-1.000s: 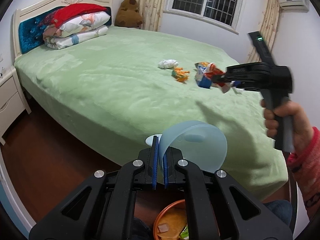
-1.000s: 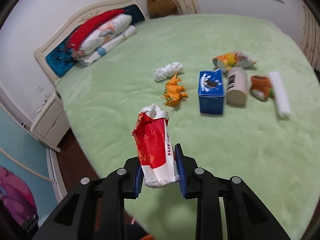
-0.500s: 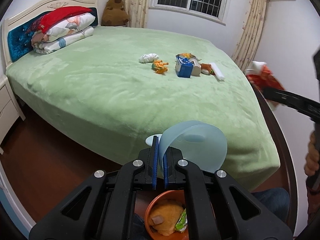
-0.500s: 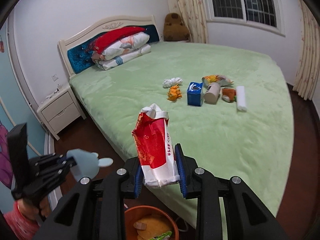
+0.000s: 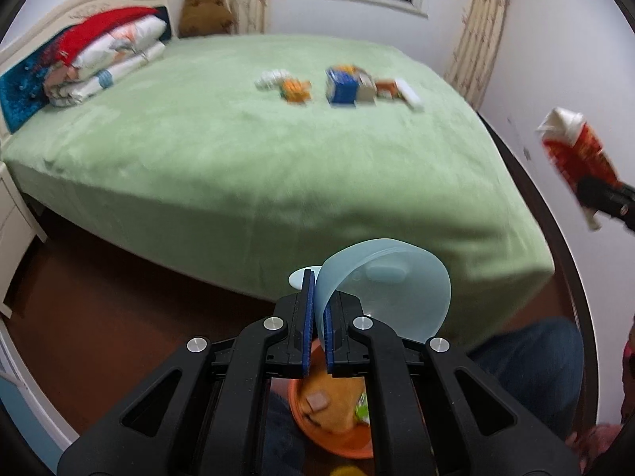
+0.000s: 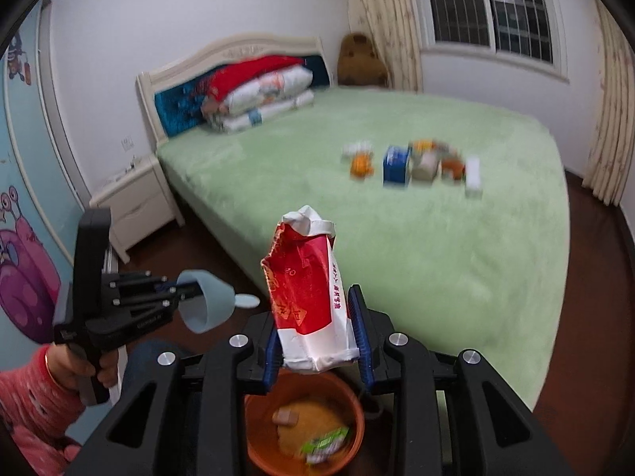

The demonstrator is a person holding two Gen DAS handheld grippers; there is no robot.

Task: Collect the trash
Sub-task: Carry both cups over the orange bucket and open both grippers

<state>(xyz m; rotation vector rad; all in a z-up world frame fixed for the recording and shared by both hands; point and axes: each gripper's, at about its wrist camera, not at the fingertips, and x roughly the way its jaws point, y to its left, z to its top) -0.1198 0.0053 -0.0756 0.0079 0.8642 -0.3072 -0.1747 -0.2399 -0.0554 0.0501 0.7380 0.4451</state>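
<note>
**Carton over the bin, release pending**

Carton (image 6: 313, 297), red and white and crumpled, sits upright between the right gripper (image 6: 317, 337) fingers, directly above the orange bin (image 6: 254, 428) on the floor off the foot corner of the bed (image 6: 436, 238). Fingers are clamped on its lower half; the right-side pad looks close to letting go, so my read is the grip is loosening for the drop.

Left gripper (image 5: 316, 329) fingers are together, pinching the edge of a pale blue lid (image 5: 389, 281), held clear to the left of the bin mouth.

How to do the drop well, as I judge it:
- Centre the carton base over the bin opening before the fingers part; it is tall and could tip over the rim.
- Go lower first: shorter fall, less bounce off the stuff already inside.
- Keep the lid off to the side until the carton is in.

Count:
- Bin: 1, already holding a yellowish wad, a small brown piece and a green wrapper (image 6: 325, 442).
- Carton in hand: 1.
- Lid: 1.
- Still on the bed, mid-mattress toward the window-side edge, one row: about 6, blurred. White crumpled wad (image 5: 270, 78), orange scrap (image 5: 295, 89), blue box (image 5: 341, 86), pale cylinder (image 5: 367, 89), a brown-orange item (image 5: 387, 88), white roll (image 5: 408, 93). Possibly one more wrapper behind the box; cannot tell.
</note>
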